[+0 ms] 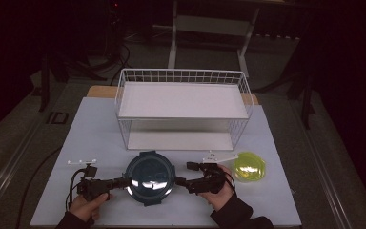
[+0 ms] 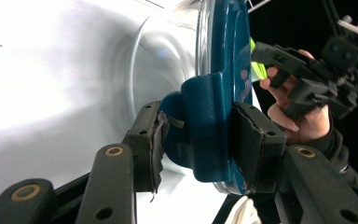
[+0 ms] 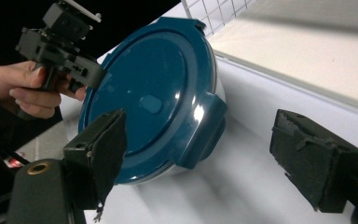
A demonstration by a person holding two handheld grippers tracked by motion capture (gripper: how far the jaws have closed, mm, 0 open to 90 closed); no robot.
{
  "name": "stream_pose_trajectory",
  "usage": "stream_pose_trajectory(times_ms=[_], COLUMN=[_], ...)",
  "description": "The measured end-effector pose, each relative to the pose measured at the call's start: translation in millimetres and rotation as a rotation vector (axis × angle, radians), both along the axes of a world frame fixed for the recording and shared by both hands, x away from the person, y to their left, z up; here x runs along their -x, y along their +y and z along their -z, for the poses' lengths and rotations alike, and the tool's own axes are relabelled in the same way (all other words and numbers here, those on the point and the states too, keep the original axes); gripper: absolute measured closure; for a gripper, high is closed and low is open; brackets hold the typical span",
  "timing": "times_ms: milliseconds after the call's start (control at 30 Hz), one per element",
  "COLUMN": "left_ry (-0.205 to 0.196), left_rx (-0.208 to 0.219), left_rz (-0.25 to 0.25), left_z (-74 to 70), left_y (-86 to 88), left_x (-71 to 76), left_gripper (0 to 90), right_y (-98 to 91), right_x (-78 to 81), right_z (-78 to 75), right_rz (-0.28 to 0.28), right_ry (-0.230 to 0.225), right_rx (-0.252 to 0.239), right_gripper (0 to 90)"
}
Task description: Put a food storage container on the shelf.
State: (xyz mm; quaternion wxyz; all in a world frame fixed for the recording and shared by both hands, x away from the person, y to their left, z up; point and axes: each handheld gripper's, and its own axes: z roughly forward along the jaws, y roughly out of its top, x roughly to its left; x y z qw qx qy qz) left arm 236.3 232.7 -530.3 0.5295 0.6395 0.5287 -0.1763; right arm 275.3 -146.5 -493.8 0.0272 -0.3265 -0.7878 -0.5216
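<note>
Container (image 1: 149,177), round, dark blue lid w/ clip tabs, clear glass base, sits on the white counter (image 1: 95,129) at its near edge, between both hands.

Left tool (image 1: 123,182) comes in at the container's left side. In the left gripper view its two black pads bracket one of the lid's clip tabs (image 2: 205,126): one pad on the tab's outer face, the other tucked under, toward the glass. Jaws roughly half closed, pads look pressed on the tab, so it has hold of the lid there.

Right tool (image 1: 184,174) sits just right of the container, jaws spread wide, nothing between the pads. In the right gripper view one pad is in front of the lid's near rim, the other well clear to the side; another clip tab (image 3: 205,126) lies in the gap, untouched.

Yellow-green lid or dish (image 1: 249,167), translucent, lies flat right of the container, just beyond the right hand, apart from it.

White wire rack (image 1: 183,107) w/ two shelves stands behind the container, mid-counter, both shelves bare. Beyond that, dark floor and a metal frame's legs; too dim for more.
</note>
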Motion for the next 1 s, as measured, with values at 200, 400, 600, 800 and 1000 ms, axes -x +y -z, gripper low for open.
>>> stream_pose_trajectory(times_ms=[200, 400, 600, 800, 1000], left_ry=[-0.036, -0.070, -0.088, -0.100, -0.120], left_rx=[-0.015, -0.019, -0.026, -0.026, -0.060], left_rz=[0.033, 0.064, 0.077, 0.078, 0.055], left_z=[-2.0, -2.1, -2.8, -2.1, -7.9], left_y=[-0.7, -0.4, -0.9, -0.7, -6.1], left_x=[1.2, 2.6, 3.4, 5.6, 12.8], left_gripper=[55.4, 56.0, 56.2, 56.5, 56.8], right_y=[4.6, 7.6, 8.2, 9.1, 7.0], right_x=[-3.3, -7.0, -10.0, -10.3, -6.2], right_z=[4.9, 10.4, 17.6, 21.8, 23.1], right_rz=[-0.035, -0.028, -0.057, -0.066, -0.028], right_ry=[0.118, 0.162, 0.227, 0.299, 0.320], right_rx=[-0.054, -0.024, -0.037, -0.061, -0.086], right_gripper=[38.2, 45.5, 54.0, 54.5, 55.7])
